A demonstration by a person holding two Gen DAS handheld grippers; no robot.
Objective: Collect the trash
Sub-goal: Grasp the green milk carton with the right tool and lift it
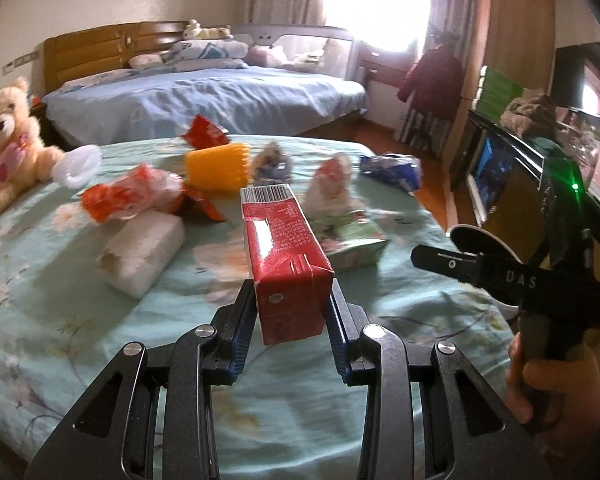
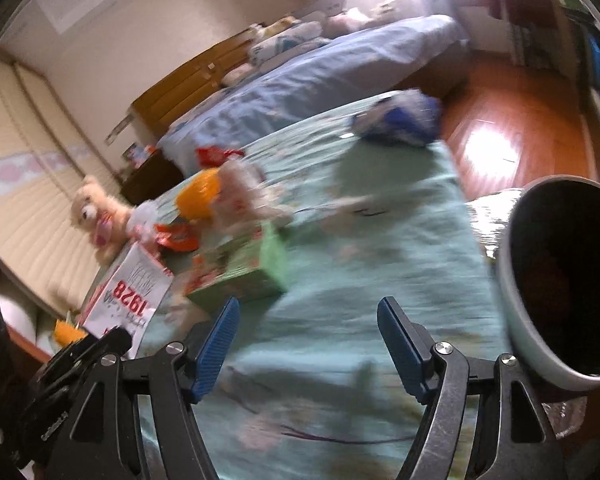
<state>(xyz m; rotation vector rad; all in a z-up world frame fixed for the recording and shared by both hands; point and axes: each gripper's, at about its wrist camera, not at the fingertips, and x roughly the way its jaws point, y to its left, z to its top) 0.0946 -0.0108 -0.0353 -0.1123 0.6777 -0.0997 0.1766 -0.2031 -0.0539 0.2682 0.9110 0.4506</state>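
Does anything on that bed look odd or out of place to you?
Yes: food litter lies scattered over the green bedspread, crumpled orange wrappers, a blue bag at the far edge and a green carton on its side. The left claw grips a red carton.

Daylight is admitted through the window [image 1: 374,0], which is blown out to white in both views. Glare is thrown onto the wooden floor [image 2: 496,136]. The left wrist view is rendered fairly sharp, with mild blur on the far wrappers. The right wrist view is smeared heavily by motion. Straight lines are bent and corners are darkened by the fisheye lens.
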